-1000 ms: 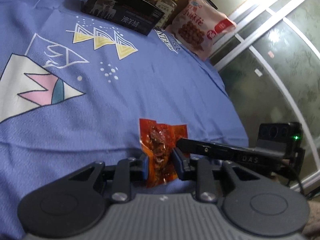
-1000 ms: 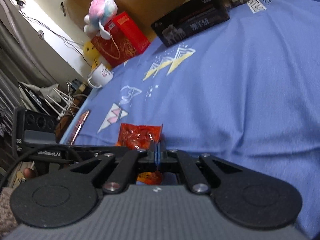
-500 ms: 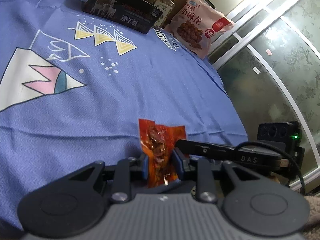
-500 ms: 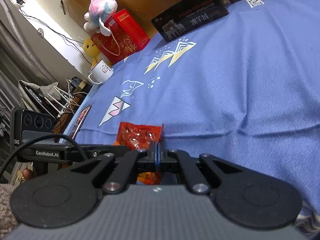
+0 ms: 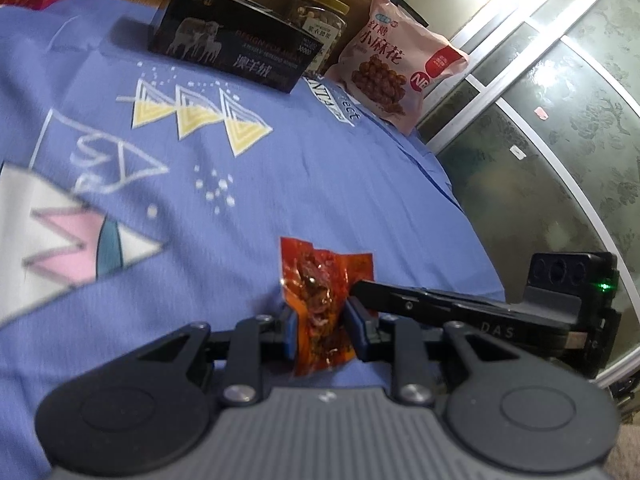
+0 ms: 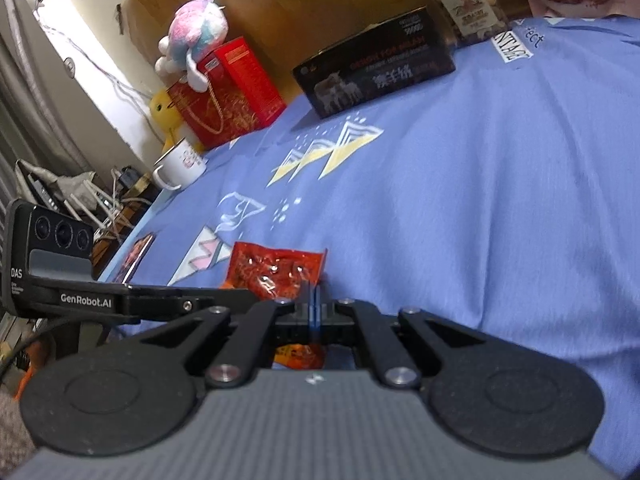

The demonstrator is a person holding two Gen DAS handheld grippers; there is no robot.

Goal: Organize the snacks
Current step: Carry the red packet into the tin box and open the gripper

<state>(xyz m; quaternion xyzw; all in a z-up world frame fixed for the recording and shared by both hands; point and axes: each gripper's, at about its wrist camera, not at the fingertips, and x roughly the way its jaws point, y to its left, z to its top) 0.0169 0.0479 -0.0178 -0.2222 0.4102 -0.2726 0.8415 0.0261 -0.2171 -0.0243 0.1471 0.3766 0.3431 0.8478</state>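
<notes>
My left gripper [image 5: 320,330] is shut on a small red snack packet [image 5: 320,292] and holds it just above the blue cloth [image 5: 280,160]. My right gripper [image 6: 313,308] is shut with its pads together, close beside the same packet [image 6: 276,270], pinching its edge. The right gripper's arm shows in the left wrist view [image 5: 460,304]. A pink snack bag [image 5: 396,64], a nut jar [image 5: 320,24] and a black box [image 5: 236,52] stand at the cloth's far edge.
A red gift box [image 6: 228,96] with a plush toy [image 6: 196,36] and a white mug [image 6: 180,164] stand at the far left. A glass door [image 5: 540,140] lies to the right of the cloth's edge.
Both grippers have lifted and tilted slightly with the packet; the far snacks now sit lower and larger in both views. The grips are unchanged.
</notes>
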